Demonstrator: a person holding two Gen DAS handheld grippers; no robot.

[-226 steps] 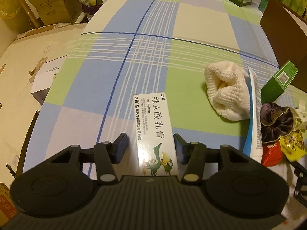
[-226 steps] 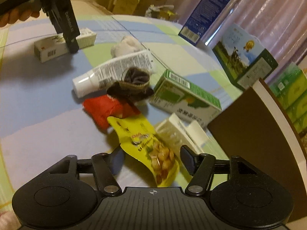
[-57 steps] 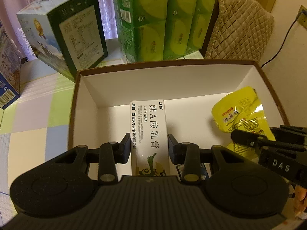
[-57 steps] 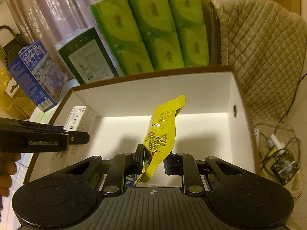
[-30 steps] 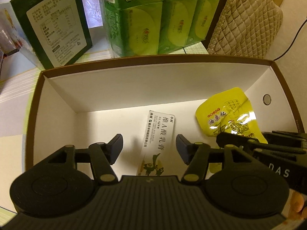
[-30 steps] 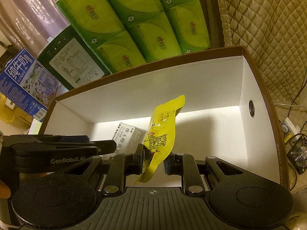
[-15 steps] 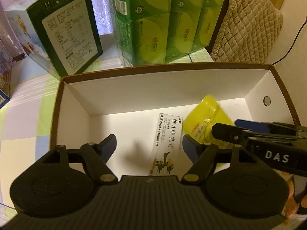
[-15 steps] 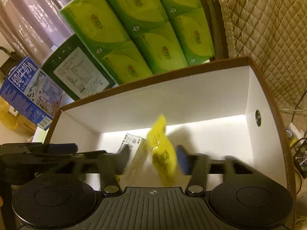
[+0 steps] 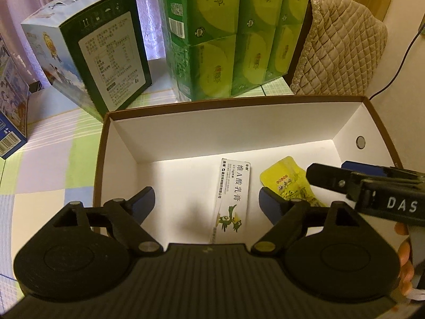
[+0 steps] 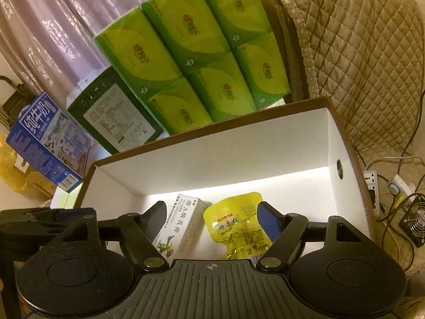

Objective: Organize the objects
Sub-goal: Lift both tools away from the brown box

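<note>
- You see dim, warm yellowish indoor light in both views.
- A bright band lights the box [image 9: 239, 130] floor; its near wall casts shadow.
- Fisheye bends edges; corners go black.

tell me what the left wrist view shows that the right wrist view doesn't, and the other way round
Only the left wrist view shows the right gripper from the side, open over the box, with fingers of the hand holding it.

Only the right wrist view shows the power strip and small fan on the floor.

Both show the brown box, the white carton and yellow snack pouch lying inside, and the green tissue packs behind. The left gripper is open too.
</note>
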